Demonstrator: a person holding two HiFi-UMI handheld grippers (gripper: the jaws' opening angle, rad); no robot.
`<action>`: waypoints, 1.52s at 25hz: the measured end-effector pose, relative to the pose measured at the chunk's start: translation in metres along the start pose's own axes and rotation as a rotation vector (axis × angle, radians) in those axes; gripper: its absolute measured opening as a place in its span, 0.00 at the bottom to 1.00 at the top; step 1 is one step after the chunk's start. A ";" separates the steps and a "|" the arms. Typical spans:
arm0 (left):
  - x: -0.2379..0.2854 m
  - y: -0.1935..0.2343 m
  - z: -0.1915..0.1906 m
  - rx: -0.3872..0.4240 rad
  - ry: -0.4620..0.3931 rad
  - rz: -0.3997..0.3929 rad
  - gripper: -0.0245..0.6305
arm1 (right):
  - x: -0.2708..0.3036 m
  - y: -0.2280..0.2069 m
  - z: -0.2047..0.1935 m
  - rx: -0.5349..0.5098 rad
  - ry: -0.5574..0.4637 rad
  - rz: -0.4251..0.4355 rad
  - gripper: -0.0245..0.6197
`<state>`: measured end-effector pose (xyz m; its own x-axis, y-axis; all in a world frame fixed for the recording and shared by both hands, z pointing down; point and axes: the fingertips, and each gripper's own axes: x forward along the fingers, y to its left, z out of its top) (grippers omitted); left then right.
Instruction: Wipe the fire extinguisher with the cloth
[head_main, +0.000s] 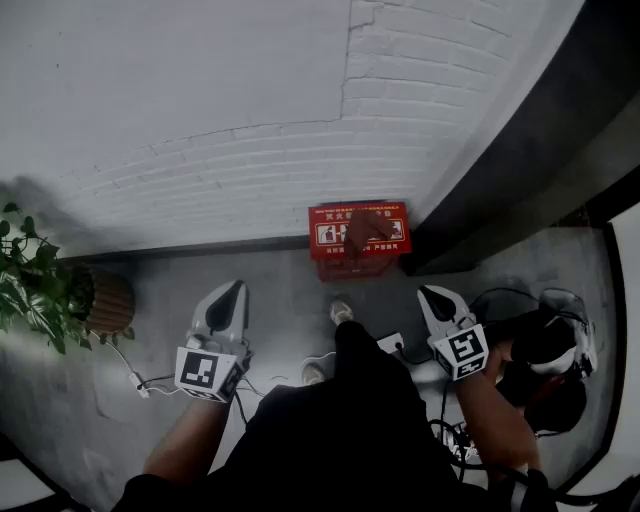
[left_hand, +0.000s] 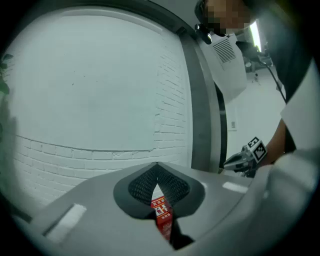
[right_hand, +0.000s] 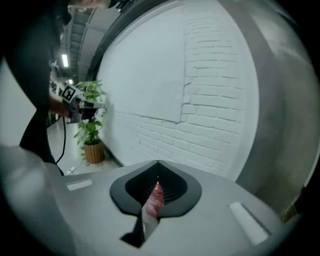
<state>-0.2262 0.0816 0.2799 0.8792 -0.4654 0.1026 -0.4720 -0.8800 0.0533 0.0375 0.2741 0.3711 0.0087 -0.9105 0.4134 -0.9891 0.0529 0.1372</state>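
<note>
Two tools: left hand-held gripper (head_main: 238, 288) and right hand-held gripper (head_main: 428, 292) are held with jaws pressed together, nothing pinched.
Fire extinguisher box (head_main: 330, 215): red, set on the floor against the wall, ahead of both.
Cloth (head_main: 362, 232): draped over the box.
Floor (head_main: 290, 290): grey concrete.
Wall (head_main: 200, 120): white-painted brick.
Potted plant (head_main: 35, 285): placed at left.

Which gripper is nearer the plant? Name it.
The left gripper: the plant stands on the floor just beyond it, while the right gripper is on the opposite side.
</note>
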 end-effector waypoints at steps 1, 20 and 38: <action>0.009 0.003 0.000 -0.004 0.002 -0.003 0.04 | 0.019 -0.005 -0.003 0.002 0.011 0.006 0.04; 0.193 0.058 0.051 0.032 0.017 0.134 0.04 | 0.273 -0.109 -0.101 0.098 0.291 0.142 0.05; 0.210 0.096 0.019 0.058 0.212 0.294 0.04 | 0.357 -0.092 -0.234 -0.076 0.706 0.306 0.38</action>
<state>-0.0856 -0.1021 0.2878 0.6708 -0.6743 0.3089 -0.6925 -0.7185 -0.0648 0.1656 0.0399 0.7164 -0.1462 -0.3747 0.9155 -0.9500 0.3113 -0.0243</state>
